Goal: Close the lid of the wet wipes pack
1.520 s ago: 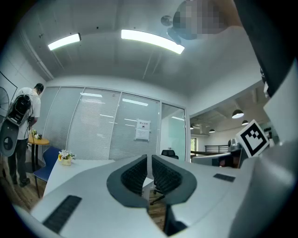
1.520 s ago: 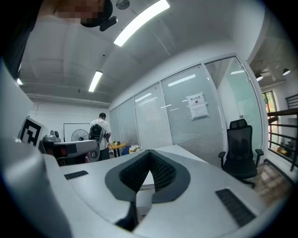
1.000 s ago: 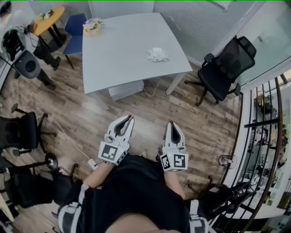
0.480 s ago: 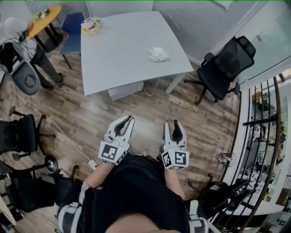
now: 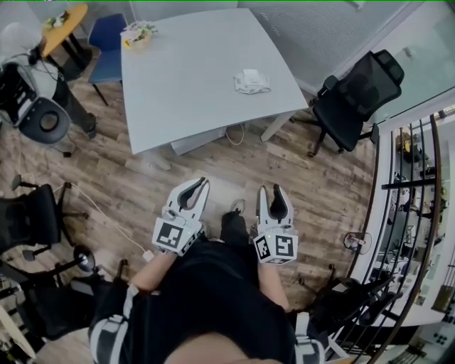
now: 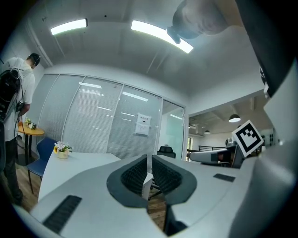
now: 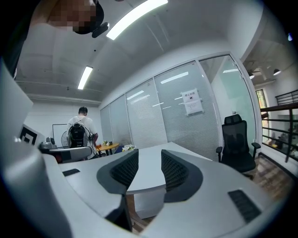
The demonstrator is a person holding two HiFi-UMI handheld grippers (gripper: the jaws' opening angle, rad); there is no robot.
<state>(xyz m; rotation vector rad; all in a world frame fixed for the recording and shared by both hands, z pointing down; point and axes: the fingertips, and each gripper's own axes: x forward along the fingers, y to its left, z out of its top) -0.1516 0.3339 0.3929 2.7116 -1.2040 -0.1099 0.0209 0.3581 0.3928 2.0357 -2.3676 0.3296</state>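
Note:
The wet wipes pack (image 5: 252,82) is a small white packet lying on the right side of the white table (image 5: 192,78), far ahead of both grippers. My left gripper (image 5: 202,183) is held over the wooden floor, well short of the table, shut with nothing between its pads (image 6: 148,160). My right gripper (image 5: 267,190) hangs beside it, also over the floor. Its jaws stand apart and are closing, with nothing between them (image 7: 150,158). Both grippers point level toward the table. Whether the pack's lid is up is too small to tell.
A flower pot (image 5: 137,34) sits at the table's far left corner. A black office chair (image 5: 355,96) stands right of the table, more chairs (image 5: 28,217) at the left. A person with a backpack (image 5: 21,78) stands by an orange round table (image 5: 60,21). A railing (image 5: 412,185) runs along the right.
My right gripper's jaws went from shut to apart. Both grippers and the view moved toward the table, and a shoe now shows between the grippers.

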